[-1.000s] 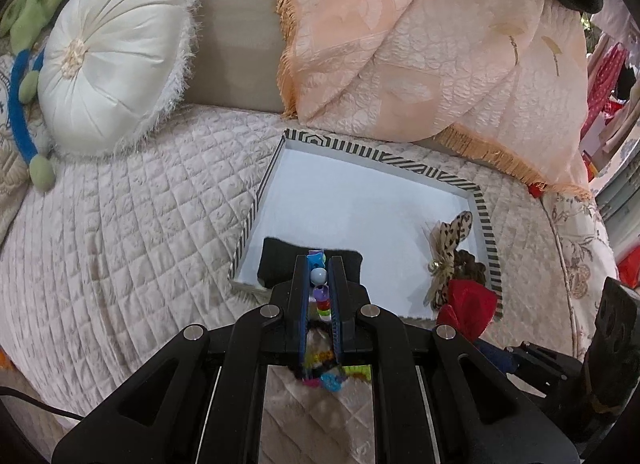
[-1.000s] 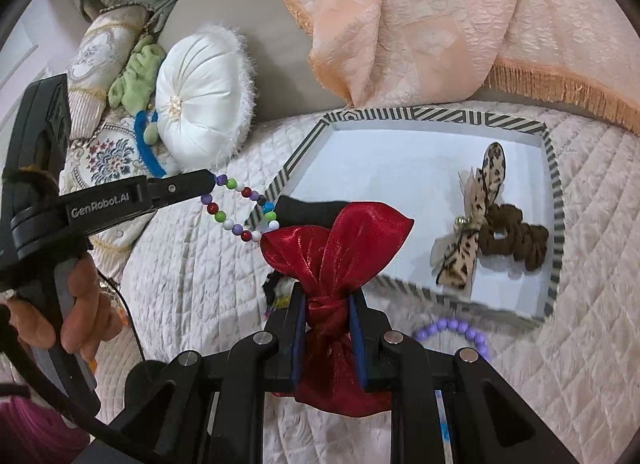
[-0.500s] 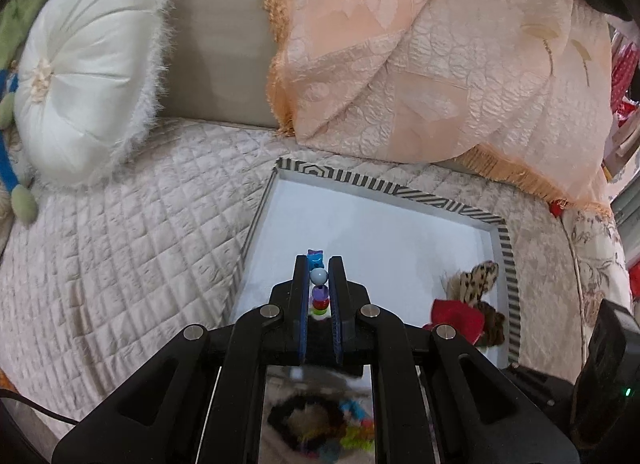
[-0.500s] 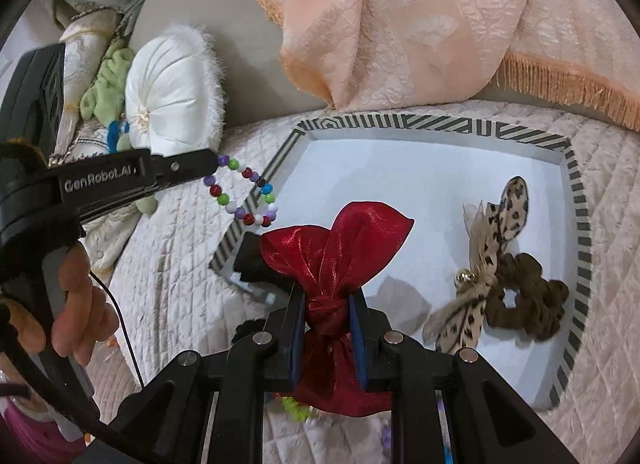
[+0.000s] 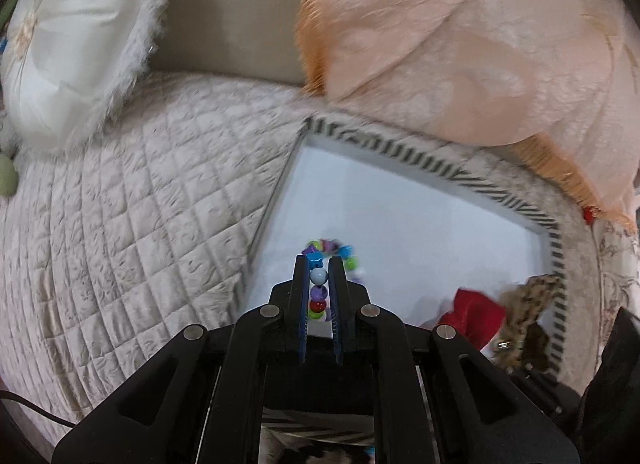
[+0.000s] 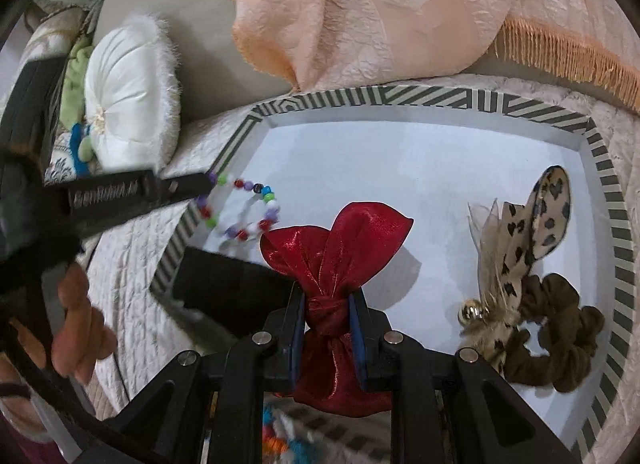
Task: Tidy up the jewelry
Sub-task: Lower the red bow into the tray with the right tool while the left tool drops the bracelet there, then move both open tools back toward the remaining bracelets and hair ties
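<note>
My left gripper is shut on a bracelet of coloured beads, which hangs just above the left side of a white tray with a striped rim. The right wrist view shows that bracelet dangling from the left gripper over the tray's left edge. My right gripper is shut on the knot of a shiny red bow, held low over the tray's near middle. A leopard-print bow and a brown scrunchie lie in the tray at the right.
A flat black piece lies at the tray's near left corner. The tray rests on a quilted beige cover. A round white cushion and a draped peach throw stand behind it. More coloured beads show under my right gripper.
Both grippers have moved forward and down over the tray. The bead bracelet now hangs inside the tray's left edge, and the red bow sits nearer the leopard bow and scrunchie.
</note>
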Motion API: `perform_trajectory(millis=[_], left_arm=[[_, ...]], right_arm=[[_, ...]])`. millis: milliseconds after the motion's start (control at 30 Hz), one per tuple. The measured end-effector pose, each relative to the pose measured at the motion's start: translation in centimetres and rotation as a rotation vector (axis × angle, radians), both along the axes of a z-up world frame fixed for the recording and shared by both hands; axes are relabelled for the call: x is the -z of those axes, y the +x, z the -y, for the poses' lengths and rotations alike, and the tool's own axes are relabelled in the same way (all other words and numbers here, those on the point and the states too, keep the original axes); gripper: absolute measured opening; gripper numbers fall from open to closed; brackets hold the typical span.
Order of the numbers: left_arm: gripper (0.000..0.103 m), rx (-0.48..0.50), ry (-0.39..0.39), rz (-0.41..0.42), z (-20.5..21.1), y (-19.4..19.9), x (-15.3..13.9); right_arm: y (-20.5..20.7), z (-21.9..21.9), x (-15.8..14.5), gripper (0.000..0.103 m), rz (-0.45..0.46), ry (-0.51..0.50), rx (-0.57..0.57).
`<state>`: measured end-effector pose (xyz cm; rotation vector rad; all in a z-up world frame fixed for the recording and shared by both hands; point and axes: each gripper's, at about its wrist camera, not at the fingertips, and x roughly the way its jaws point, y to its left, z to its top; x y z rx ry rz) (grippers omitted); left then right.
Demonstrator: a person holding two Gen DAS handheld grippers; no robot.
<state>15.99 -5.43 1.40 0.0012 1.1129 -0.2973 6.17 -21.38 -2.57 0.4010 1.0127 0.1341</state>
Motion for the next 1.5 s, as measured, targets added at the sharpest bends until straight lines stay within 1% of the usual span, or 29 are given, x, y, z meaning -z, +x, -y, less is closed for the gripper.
perform_trajectory(millis=[67,167,233,300,367,433,500,633,800,1100,1200,1367,1500], left_arm=[[0.008,-0.011,0.007,-0.008,-0.5,0.0,0.7],[0.008,-0.014,0.021,-0.008,-0.8,-0.1,1.2],[0.008,-0.021,0.025,-0.005,-1.0,-0.3,1.2],[0.009,-0.017,0.027,-0.008,-1.1,-0.5,1.2],[0.013,-0.014,0.032,-0.007,-1.1,-0.9,1.0],[0.027,-0.009,0.034,-0.011,-1.1,-1.4,0.9],[0.03,-0.012,0.029,-0.015,-1.3,-1.9,0.8],[0.031,-0.021,0.03,-0.01,-1.6,-3.1,0.3],[0.031,-0.023,0.053,0.026,-2.0,-5.2,-0.8],[0.031,-0.028,0.076,0.103,-3.4,-10.6,-3.1],[0.031,-0.031,0.077,0.124,-3.8,-12.4,-3.7],[0.031,-0.029,0.08,0.15,-4.3,-15.2,-4.1],[0.031,-0.026,0.074,0.147,-4.4,-17.1,-4.1]], right_arm=[[0.4,0.0,0.5,0.019,-0.009,0.01,0.011],[0.6,-0.2,0.7,0.019,0.008,0.013,0.017],[0.5,0.1,0.7,0.022,0.005,0.024,0.022],[0.0,0.6,0.4,0.039,0.009,0.044,0.041],[-0.7,1.1,-0.1,0.04,0.017,0.053,0.045],[-1.5,1.3,-0.6,0.04,0.023,0.038,0.044],[-2.2,1.5,-1.1,0.04,0.026,0.029,0.042],[-3.6,1.8,-1.9,0.04,0.028,0.039,0.043],[-5.3,1.2,-2.8,0.04,0.023,0.02,0.039],[-9.5,-0.3,-5.0,0.04,0.065,-0.054,0.022],[-10.6,-0.4,-5.6,0.04,0.076,-0.057,0.027],[-12.8,-0.2,-6.0,0.04,0.078,-0.082,0.039],[-14.5,0.2,-6.0,0.04,0.067,-0.082,0.048]])
